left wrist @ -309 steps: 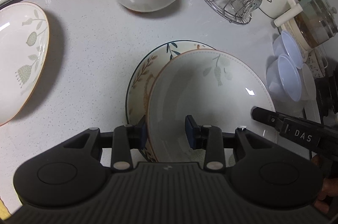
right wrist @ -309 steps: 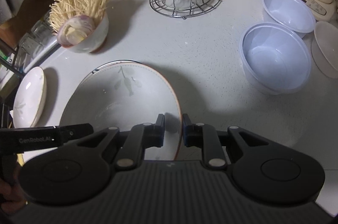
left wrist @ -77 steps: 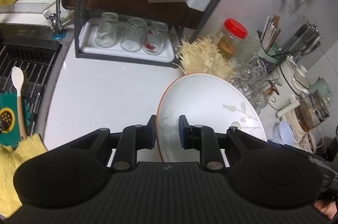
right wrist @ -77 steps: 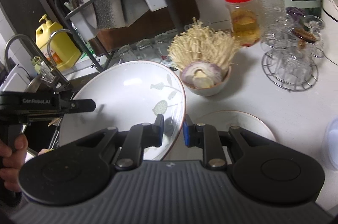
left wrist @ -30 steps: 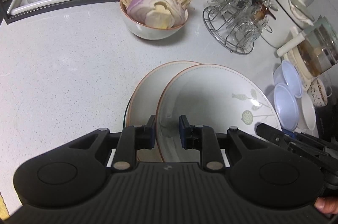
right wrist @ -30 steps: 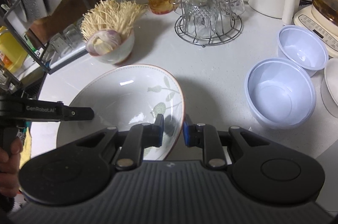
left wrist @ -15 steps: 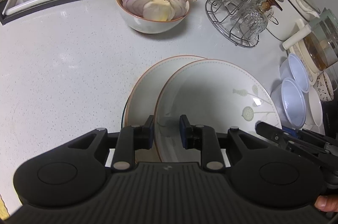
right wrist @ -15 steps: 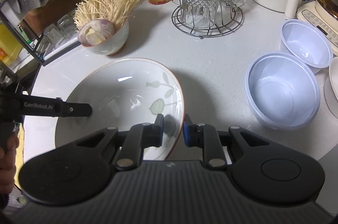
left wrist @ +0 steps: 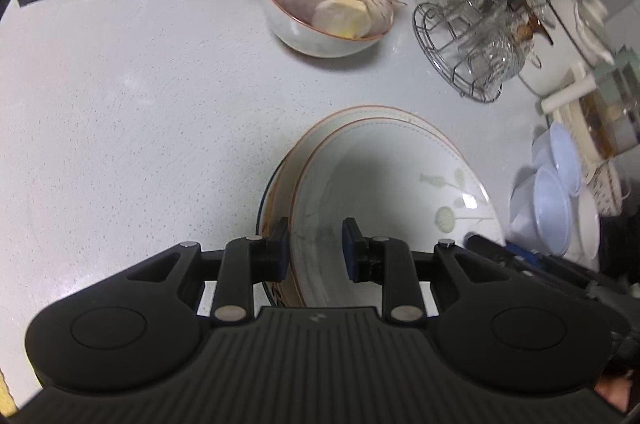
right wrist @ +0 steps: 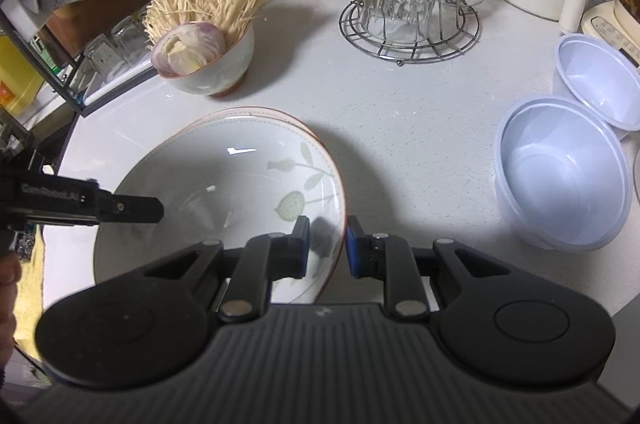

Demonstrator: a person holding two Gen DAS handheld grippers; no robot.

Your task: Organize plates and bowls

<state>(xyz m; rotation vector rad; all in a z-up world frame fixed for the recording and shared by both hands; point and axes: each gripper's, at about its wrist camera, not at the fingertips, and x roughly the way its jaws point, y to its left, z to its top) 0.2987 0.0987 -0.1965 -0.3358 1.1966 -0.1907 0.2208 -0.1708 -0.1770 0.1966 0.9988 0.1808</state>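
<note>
- Left wrist: leaf plate sits nested on the plate stack on the counter; stacking looks nearly done, release pending. Left gripper pitched steeply down, jaws straddling the near rim with a visible gap on one side, slack.
- Right wrist: right gripper angled down, jaws clamped on the plate's right rim. Plastic bowls unsorted.

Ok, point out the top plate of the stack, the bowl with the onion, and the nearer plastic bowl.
top plate (right wrist: 224,176): right wrist view, bare inner well.
onion bowl (right wrist: 216,76): right wrist view, outer wall.
nearer plastic bowl (right wrist: 560,180): right wrist view, inside floor.
</note>
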